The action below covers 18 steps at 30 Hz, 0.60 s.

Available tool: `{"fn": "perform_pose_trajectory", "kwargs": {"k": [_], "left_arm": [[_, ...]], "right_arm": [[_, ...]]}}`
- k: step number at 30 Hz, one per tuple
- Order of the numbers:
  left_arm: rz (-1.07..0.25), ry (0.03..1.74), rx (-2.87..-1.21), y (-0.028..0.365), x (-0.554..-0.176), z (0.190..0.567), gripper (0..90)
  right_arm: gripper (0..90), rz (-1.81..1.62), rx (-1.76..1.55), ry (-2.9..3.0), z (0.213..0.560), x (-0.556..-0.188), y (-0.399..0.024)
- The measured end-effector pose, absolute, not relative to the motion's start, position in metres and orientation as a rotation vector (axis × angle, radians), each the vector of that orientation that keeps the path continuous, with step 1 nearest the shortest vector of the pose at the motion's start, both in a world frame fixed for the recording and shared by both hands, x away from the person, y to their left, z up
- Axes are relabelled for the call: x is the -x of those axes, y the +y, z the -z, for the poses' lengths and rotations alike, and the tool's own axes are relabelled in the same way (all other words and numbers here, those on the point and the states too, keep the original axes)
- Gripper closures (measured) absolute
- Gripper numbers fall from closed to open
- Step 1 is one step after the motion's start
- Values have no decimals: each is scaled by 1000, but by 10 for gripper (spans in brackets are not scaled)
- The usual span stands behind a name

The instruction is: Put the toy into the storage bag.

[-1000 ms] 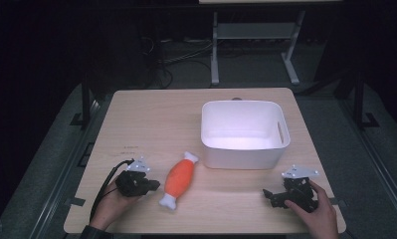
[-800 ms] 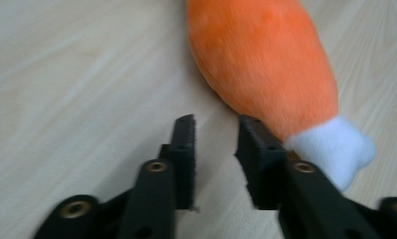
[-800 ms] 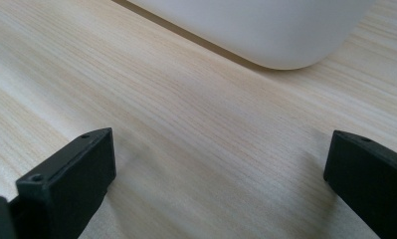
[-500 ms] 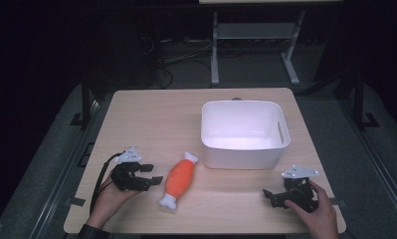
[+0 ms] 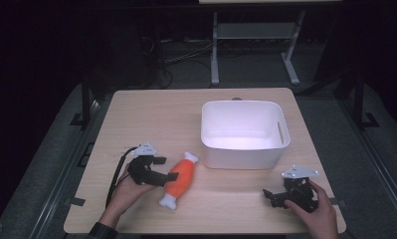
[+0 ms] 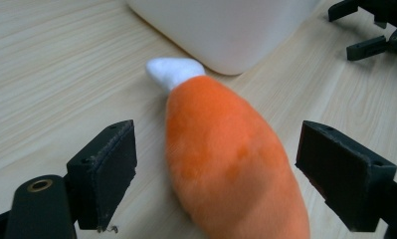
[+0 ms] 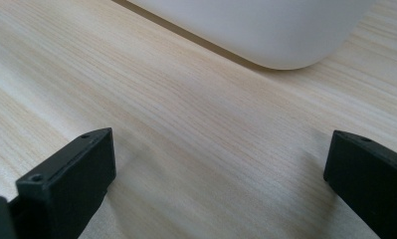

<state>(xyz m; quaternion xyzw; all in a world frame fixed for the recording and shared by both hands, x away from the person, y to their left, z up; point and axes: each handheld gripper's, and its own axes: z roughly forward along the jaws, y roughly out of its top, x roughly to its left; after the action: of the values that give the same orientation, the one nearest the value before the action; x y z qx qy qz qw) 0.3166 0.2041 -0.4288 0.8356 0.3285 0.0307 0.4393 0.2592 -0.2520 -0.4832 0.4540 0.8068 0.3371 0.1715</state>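
**Desk:** Where's the toy?

**Me:** The orange plush toy (image 5: 180,180) lies flat on the table (image 5: 151,114), just off the near left corner of the white bin (image 5: 244,133). Its upper white tip (image 6: 172,70) points at that corner and sits close to the bin wall; I can't tell if they touch. The other white end points away from the bin, toward my side.

**Desk:** Do you have it?

**Me:** No. My left gripper (image 5: 162,169) is on the far side of the toy from the bin, its jaws have just been opening, and now they stand wide with the orange body between them. In the left gripper view neither pad (image 6: 109,172) presses the plush; there's bare table on both sides.

**Desk:** And the right?

**Me:** The right gripper (image 5: 274,196) sits released on the table below the bin's near right corner, jaws spread, bare wood between them.
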Motion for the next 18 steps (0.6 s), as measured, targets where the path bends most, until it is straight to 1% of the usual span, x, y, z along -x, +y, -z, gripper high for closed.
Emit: {"fn": "perform_pose_trajectory", "kwargs": {"k": [6,18], "left_arm": [[-79,816,-2080,195,-318,435,151],[-60,821,-2093,190,-321,451,144]], "right_arm": [[0,-957,-1289,2290,483,-259,-252],[0,-957,-1290,2290,483,-259,-252]]}}
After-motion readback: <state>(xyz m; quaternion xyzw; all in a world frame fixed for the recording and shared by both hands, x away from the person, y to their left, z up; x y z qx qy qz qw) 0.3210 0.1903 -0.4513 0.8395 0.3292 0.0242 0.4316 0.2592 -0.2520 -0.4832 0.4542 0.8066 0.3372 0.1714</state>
